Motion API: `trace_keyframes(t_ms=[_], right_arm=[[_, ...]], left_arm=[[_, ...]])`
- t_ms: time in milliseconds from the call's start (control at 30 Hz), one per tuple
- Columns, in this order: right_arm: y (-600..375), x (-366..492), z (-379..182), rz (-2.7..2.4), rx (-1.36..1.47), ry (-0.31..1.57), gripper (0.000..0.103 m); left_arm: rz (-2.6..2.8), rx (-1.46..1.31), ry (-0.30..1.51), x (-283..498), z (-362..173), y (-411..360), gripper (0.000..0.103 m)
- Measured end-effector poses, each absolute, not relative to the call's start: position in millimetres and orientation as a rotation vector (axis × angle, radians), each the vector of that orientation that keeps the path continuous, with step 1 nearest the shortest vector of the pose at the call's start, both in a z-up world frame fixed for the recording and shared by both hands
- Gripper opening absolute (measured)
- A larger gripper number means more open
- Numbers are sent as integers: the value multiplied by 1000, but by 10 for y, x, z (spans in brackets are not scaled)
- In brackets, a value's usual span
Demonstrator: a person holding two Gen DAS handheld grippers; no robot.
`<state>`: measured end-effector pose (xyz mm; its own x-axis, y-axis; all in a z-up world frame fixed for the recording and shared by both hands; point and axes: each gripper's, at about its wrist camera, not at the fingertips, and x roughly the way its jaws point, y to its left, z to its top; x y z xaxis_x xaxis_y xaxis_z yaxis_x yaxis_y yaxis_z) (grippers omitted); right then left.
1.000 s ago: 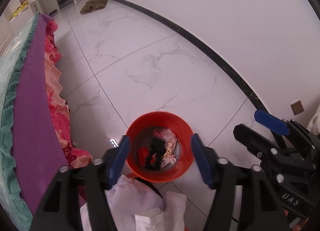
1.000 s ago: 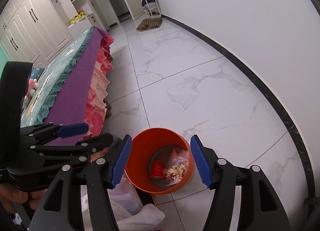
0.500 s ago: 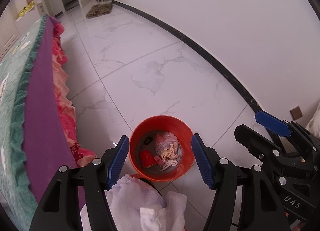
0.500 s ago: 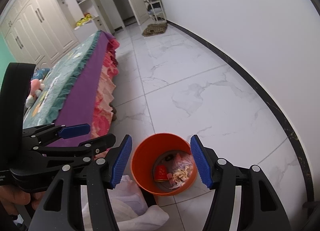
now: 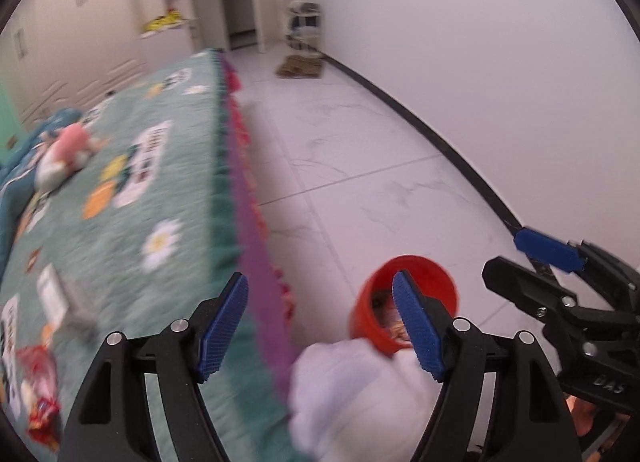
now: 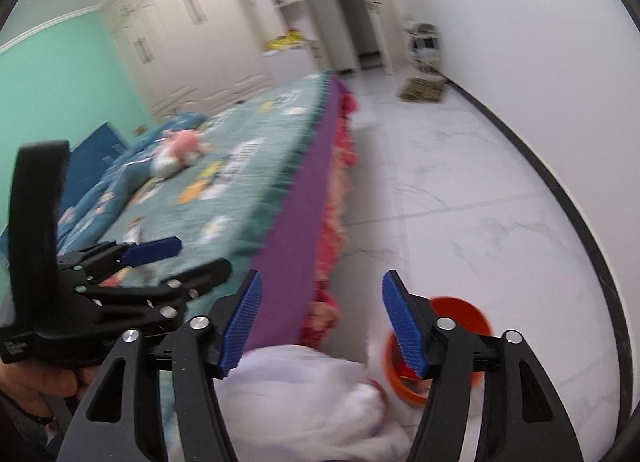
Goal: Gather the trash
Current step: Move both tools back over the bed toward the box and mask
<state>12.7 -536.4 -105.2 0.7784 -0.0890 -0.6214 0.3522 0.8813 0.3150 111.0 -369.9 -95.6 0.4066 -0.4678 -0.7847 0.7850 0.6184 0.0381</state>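
An orange-red trash bin [image 5: 424, 282] with scraps inside stands on the white floor by the bed; it also shows in the right wrist view [image 6: 460, 314]. My left gripper [image 5: 320, 326] is open and empty, raised over the bed edge. My right gripper [image 6: 322, 324] is open and empty beside it. A red snack wrapper [image 5: 38, 390] and a white-grey packet [image 5: 60, 298] lie on the green bedspread at the lower left. A white plastic bag [image 5: 360, 390] sits below the grippers, also in the right wrist view [image 6: 304, 394].
The bed [image 5: 132, 190] with a green quilt, purple side and pink frill fills the left. A pink plush toy [image 5: 64, 154] lies on it. White wardrobes [image 6: 192, 30], a doorway and a small rack [image 5: 302, 26] stand at the far end. A doormat [image 5: 300, 68] lies there.
Both grippers have tilted up and swung left from above the bin toward the bed. The bin now sits low and to the right. Both stay open.
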Motion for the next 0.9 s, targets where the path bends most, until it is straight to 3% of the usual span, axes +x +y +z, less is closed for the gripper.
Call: trace_keyframes(t_ms=[67,900], right_arm=[[-5127,215,-952,-187,411,632,64],[-3109,960,-543,214,186,671,64]], left_arm=[[-777,421,811,1109,-910,-3477,79],[-393,211,790,1284,-649,-1244,79]])
